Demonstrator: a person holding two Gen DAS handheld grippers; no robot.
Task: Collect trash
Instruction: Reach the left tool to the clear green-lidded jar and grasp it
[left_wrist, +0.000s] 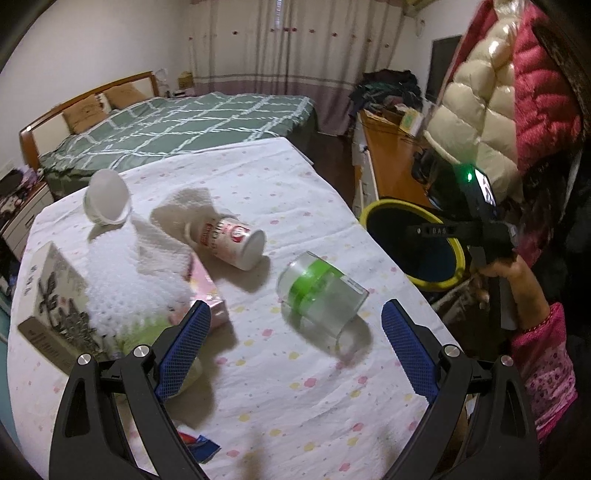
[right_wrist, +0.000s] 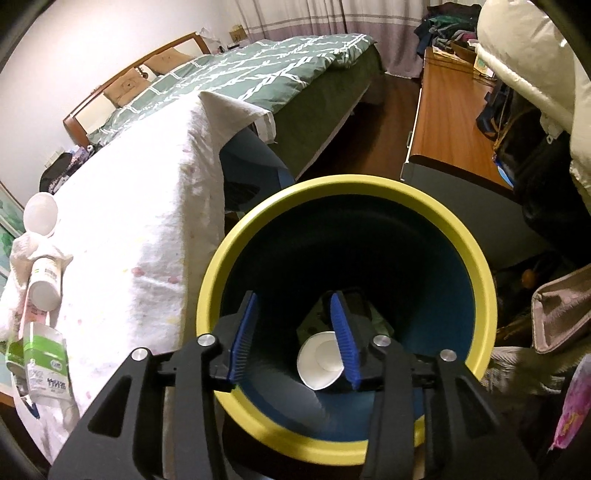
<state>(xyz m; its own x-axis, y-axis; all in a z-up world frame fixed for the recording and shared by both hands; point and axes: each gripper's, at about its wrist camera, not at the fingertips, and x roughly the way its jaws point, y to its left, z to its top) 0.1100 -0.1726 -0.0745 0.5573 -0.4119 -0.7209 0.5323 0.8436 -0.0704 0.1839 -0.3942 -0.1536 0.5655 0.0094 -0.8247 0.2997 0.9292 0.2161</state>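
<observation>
The left gripper (left_wrist: 295, 347) hangs wide open and empty over the bench (left_wrist: 280, 391); a clear cup (left_wrist: 319, 295) with a green band lies on its side at 12 o'clock. Farther, a white cup (left_wrist: 236, 242) half hides under tissue (left_wrist: 147, 266). Off the bench's edge at 2 o'clock, the right gripper (right_wrist: 295, 338), fingers partly open and empty, hangs over the bin (right_wrist: 476, 266); a white lid (right_wrist: 319, 360) lies blurred inside.

Left wrist view angled down over the white-clothed desk (left_wrist: 288, 177) beyond its tongs (left_wrist: 295, 343), right wrist view close above the yellow-rimmed dark round bin (right_wrist: 476, 258), both sharing bin and desk edge
</observation>
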